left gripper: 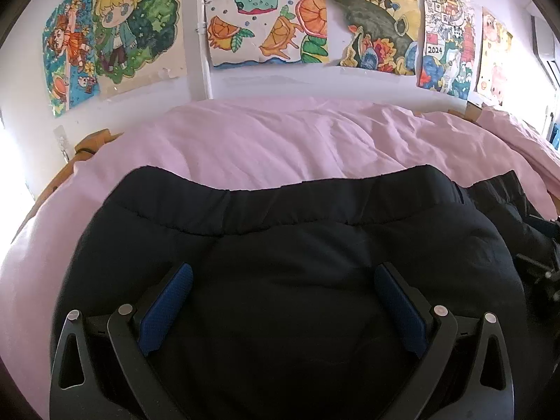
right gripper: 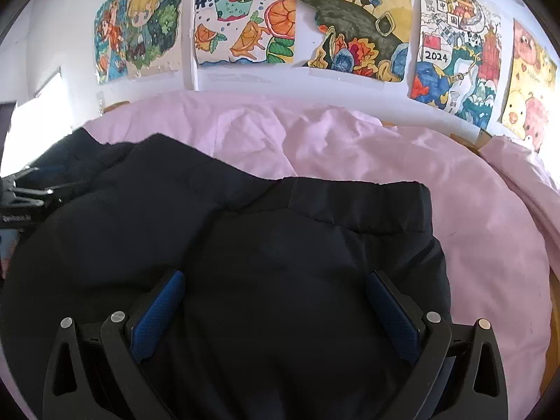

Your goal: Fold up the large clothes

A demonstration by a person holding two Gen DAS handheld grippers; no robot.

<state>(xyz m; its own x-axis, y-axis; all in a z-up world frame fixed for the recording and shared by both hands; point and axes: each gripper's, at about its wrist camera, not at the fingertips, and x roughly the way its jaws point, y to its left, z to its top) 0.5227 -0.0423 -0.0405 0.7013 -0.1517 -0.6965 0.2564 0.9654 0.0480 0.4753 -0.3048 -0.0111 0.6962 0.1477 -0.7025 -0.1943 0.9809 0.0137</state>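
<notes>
Left gripper (left gripper: 283, 276) is hovering wide open over the black garment (left gripper: 287, 245), holding nothing. Right gripper (right gripper: 276, 283) is likewise standing fully spread and empty above the same cloth. The garment is lying on the pink bedcover (left gripper: 262, 140), its elastic hem (left gripper: 287, 203) facing the wall. Open bedding is extending beyond that edge toward the drawings (right gripper: 353, 21).

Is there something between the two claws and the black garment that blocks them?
Nothing visible. Both the left claw and right claw are open directly over the black garment, which lies on the pink cover.
</notes>
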